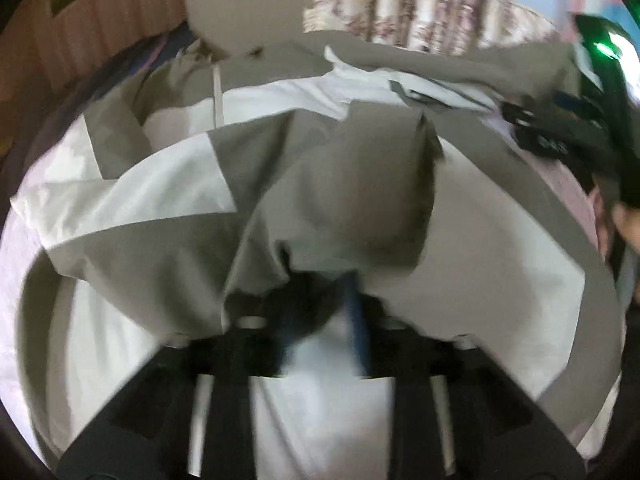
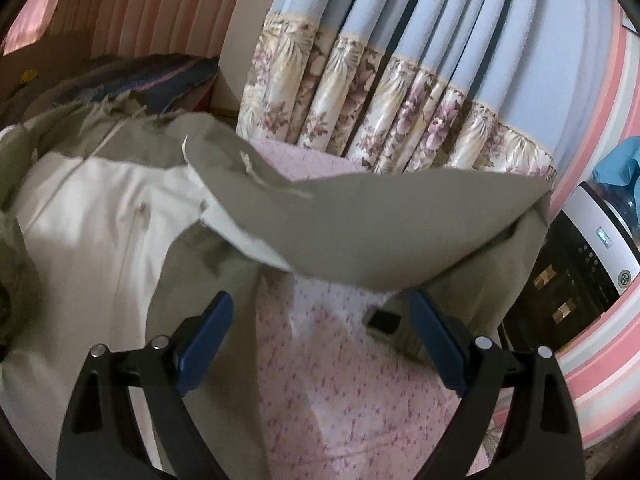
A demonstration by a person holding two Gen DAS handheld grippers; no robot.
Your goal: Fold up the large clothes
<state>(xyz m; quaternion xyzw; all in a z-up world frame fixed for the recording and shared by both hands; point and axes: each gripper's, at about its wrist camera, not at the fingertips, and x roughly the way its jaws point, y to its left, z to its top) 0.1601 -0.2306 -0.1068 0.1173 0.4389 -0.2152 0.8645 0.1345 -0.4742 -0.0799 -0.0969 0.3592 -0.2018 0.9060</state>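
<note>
While the jacket (image 1: 320, 184) lies spread over the flowered sheet (image 2: 344, 380), grey panels and white panels mixed, everything else I place against it. My left gripper (image 1: 320, 312) sits at the jacket's near side in the blurred left wrist view; a bunched grey fold drapes right over its tips and hides the pads, so I cannot tell whether it grips the cloth or has let go. Only one blue pad shows as a smear under the fold.

My right gripper (image 2: 320, 344) hangs above the jacket's right edge with its blue pads (image 2: 208, 336) spread wide and nothing between them but bare sheet. Just ahead of the pads a grey flap is folded back over the jacket, with a cord (image 2: 264, 180) lying across it. A small dark tag (image 2: 384, 320) shows on the jacket near the right pad.

Beyond the jacket hangs a curtain (image 2: 400, 80), blue above, floral below. Right of the jacket stands a white appliance (image 2: 592, 248). Behind the jacket's far left lies a striped pile of bedding (image 2: 152, 80).
</note>
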